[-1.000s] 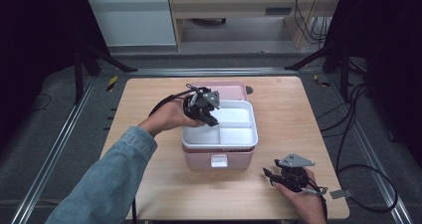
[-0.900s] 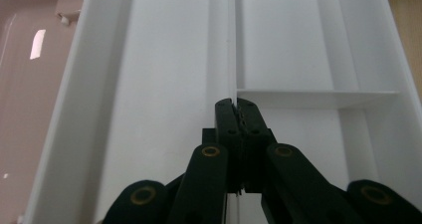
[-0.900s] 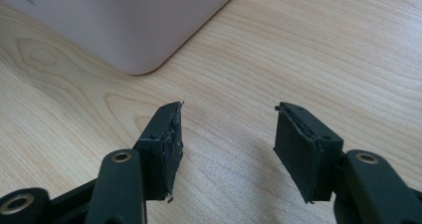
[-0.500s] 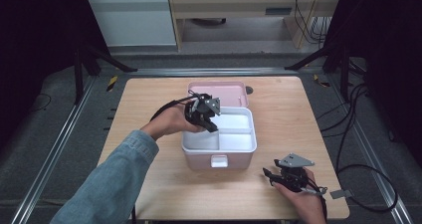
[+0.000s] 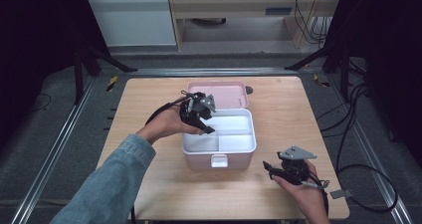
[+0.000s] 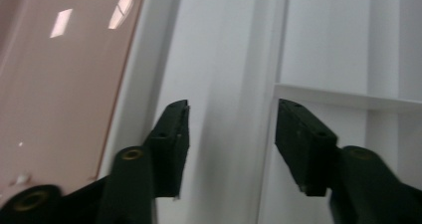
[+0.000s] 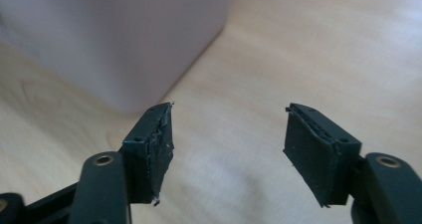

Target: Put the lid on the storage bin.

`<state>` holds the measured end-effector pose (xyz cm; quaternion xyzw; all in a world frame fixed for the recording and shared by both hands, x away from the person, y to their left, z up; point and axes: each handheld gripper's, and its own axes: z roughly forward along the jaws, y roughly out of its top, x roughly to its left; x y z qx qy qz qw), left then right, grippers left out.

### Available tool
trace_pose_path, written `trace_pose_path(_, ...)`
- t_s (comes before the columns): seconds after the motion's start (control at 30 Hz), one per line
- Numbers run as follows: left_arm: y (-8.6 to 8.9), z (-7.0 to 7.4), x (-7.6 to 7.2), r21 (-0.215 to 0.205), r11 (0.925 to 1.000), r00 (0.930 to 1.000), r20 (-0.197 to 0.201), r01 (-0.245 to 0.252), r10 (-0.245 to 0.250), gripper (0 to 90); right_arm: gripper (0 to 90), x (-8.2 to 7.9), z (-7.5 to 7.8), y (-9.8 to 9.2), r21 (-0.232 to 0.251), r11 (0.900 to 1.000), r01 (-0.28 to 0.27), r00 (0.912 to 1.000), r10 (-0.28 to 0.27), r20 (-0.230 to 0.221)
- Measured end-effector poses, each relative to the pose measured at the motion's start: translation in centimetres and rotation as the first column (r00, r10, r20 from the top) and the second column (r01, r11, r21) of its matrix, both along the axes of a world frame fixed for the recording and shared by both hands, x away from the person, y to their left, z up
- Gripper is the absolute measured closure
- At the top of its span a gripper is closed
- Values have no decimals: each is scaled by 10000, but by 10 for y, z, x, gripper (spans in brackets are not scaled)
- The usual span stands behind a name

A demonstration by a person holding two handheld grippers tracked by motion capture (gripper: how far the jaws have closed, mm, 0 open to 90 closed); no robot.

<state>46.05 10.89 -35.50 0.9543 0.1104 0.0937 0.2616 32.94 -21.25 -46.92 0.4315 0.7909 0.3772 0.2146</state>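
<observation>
High view shows the right gripper (image 5: 276,168) nearest, low over the tabletop (image 5: 149,109) close to its near right corner, held in the person's right hand (image 5: 304,194). Its jaws stand apart with nothing between them; in the right gripper view they point at bare wood beside a corner of the pink box (image 7: 114,40). Farther in, the pink box (image 5: 219,160) stands at the middle of the tabletop, its lid (image 5: 219,93) open toward the far edge, and its white inner tray (image 5: 234,142) has dividers. The left gripper (image 5: 204,127) hangs over the left part of this tray, jaws also apart and empty.
</observation>
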Motion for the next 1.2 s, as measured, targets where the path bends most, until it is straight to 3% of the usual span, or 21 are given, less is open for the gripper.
trace_pose_path(0.1,12,6,3,-368,9942,9940,385,-1012,1026,284,427,16,26,3,64,10000,16,9999,-17,143)
trace_pose_path(0.2,22,9,7,-680,9738,9715,831,-2169,2222,194,480,40,50,8,-77,10000,-11,9996,13,278)
trace_pose_path(0.3,32,10,13,-1107,9443,9422,971,-3100,3207,165,545,65,72,17,-200,9998,84,9990,-75,446)
trace_pose_path(0.4,41,12,20,-1582,9096,9125,843,-3843,4002,163,605,89,89,28,-190,9997,138,9989,-130,459)
trace_pose_path(0.5,48,12,27,-1956,8782,8877,653,-4365,4558,167,645,112,100,38,-259,9994,216,9987,-204,458)
trace_pose_path(0.53,48,12,27,-1956,8782,8877,653,-4365,4558,185,659,119,102,41,-309,9993,228,9987,-214,453)
trace_pose_path(0.57,51,12,30,-1958,8709,8803,639,-4508,4700,185,659,119,102,41,-309,9993,228,9987,-214,453)
trace_pose_path(0.6,54,11,34,-1983,8570,8667,610,-4756,4951,204,669,126,105,45,-316,9991,272,9988,-258,421)
trace_pose_path(0.63,58,9,39,-2027,8326,8426,571,-5155,5355,236,695,142,107,52,-287,9990,340,9988,-330,351)
trace_pose_path(0.8,66,1,54,-2370,7717,7872,428,-5902,6152,326,711,174,103,67,-231,9984,516,9987,-516,34)
trace_pose_path(1.03,67,-13,73,-2367,7291,7391,612,-6421,6708,395,708,212,90,69,388,9924,1168,9925,-1152,-405)
trace_pose_path(1.1,67,-19,78,-2451,7131,7261,495,-6569,6858,402,692,220,85,70,668,9887,1339,9898,-1302,-572)
trace_pose_path(1.2,63,-27,85,-2377,7073,7150,681,-6657,6958,410,663,228,76,75,547,9889,1382,9883,-1341,-722)
